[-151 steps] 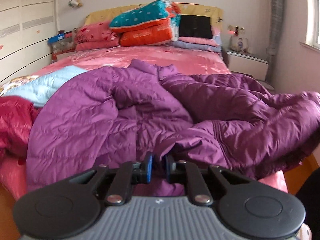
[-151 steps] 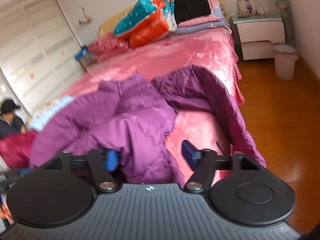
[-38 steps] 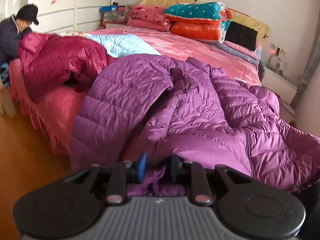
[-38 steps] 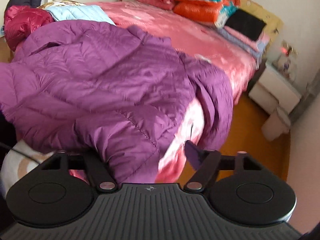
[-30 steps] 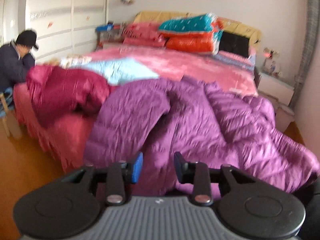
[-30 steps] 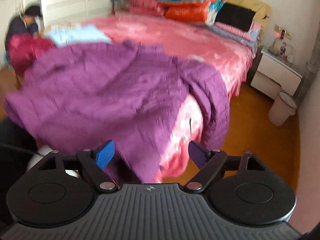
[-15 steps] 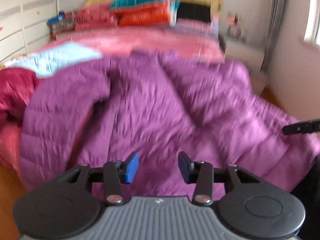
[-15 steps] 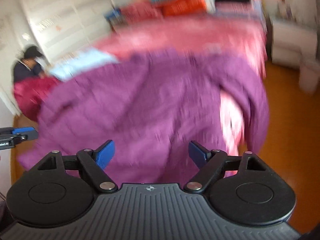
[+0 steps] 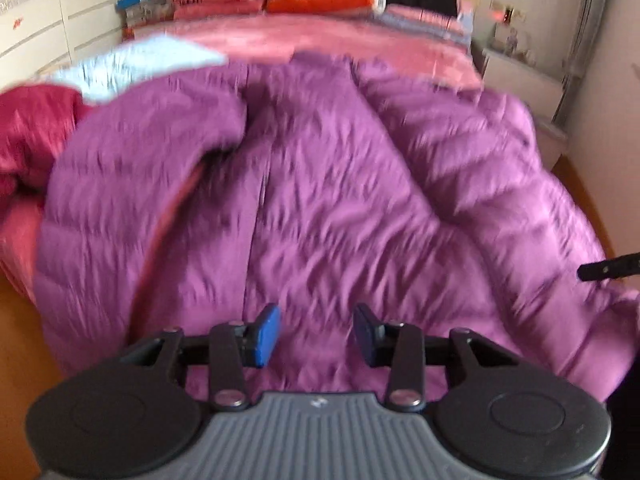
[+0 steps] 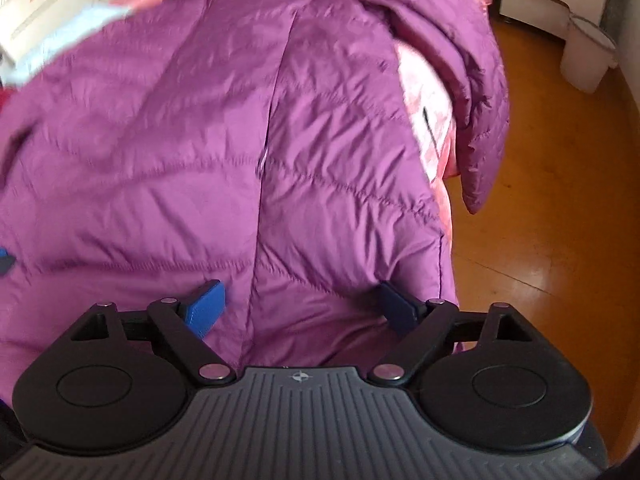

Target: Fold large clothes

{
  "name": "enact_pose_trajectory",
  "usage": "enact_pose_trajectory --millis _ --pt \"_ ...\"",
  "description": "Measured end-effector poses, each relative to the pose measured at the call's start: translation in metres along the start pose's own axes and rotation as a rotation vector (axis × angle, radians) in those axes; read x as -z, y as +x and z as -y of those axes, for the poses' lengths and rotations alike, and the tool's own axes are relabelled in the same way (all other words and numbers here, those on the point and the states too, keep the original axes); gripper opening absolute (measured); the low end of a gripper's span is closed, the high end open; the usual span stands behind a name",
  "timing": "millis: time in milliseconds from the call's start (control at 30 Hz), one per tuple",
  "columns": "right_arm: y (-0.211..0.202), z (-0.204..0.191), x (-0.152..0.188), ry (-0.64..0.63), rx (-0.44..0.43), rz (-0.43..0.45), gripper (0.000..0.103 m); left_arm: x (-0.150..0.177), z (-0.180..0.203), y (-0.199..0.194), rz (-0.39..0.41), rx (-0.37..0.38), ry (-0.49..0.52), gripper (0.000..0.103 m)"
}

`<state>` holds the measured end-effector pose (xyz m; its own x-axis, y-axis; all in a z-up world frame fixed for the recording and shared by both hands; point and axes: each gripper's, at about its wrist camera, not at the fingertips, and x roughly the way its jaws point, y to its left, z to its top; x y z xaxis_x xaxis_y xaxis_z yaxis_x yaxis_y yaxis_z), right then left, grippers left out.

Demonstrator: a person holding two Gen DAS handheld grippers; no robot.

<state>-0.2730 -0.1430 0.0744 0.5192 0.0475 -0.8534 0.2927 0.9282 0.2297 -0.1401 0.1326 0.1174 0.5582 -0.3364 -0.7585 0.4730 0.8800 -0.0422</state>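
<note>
The purple jacket (image 9: 340,184) lies spread front-up on the pink bed (image 9: 340,44), straight ahead of and below both grippers, its zip running away from them up the middle. The left gripper (image 9: 316,334) hangs over the near hem with its jaws apart and closing, nothing pinched between them; the fabric sits behind the pads, not in them. The right gripper (image 10: 298,306) stands wide apart over the hem too, empty, just right of the zip.

The likeliest trouble is the slick, puffy shell: a shallow bite could catch only the top layer, so the front lifts and the back stays down. The sleeve (image 10: 476,92) off to the right gripper's far right hangs over the bed's edge toward the wooden floor (image 10: 552,200), and its weight could drag that side down once the body is lifted. The other sleeve, ahead-left of the left gripper, is doubled over and could get trapped in the fold.

Both views are smeared by motion, so quilting and hem edges are hard to place. The hem itself is hidden behind the gripper bodies. A red garment (image 9: 28,136) and a pale blue one (image 9: 136,66) beyond the left gripper are cut off.
</note>
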Motion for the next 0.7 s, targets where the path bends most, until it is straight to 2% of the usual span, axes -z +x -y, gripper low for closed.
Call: enact_pose_trajectory --millis 133,300,500,700 --pt "-0.031 0.023 -0.013 0.087 -0.026 0.12 0.103 -0.038 0.014 -0.024 0.103 0.041 0.004 0.043" --pt "-0.063 0.027 -0.041 0.135 -0.063 0.314 0.103 -0.09 0.044 -0.019 0.194 0.085 0.043 0.048" --pt "-0.061 0.018 -0.066 0.14 -0.077 0.462 0.103 -0.133 0.066 0.036 0.218 0.131 0.071 0.048" --pt "-0.037 0.015 -0.079 0.067 -0.088 0.525 0.103 -0.144 0.057 0.111 0.178 0.082 0.059 0.048"
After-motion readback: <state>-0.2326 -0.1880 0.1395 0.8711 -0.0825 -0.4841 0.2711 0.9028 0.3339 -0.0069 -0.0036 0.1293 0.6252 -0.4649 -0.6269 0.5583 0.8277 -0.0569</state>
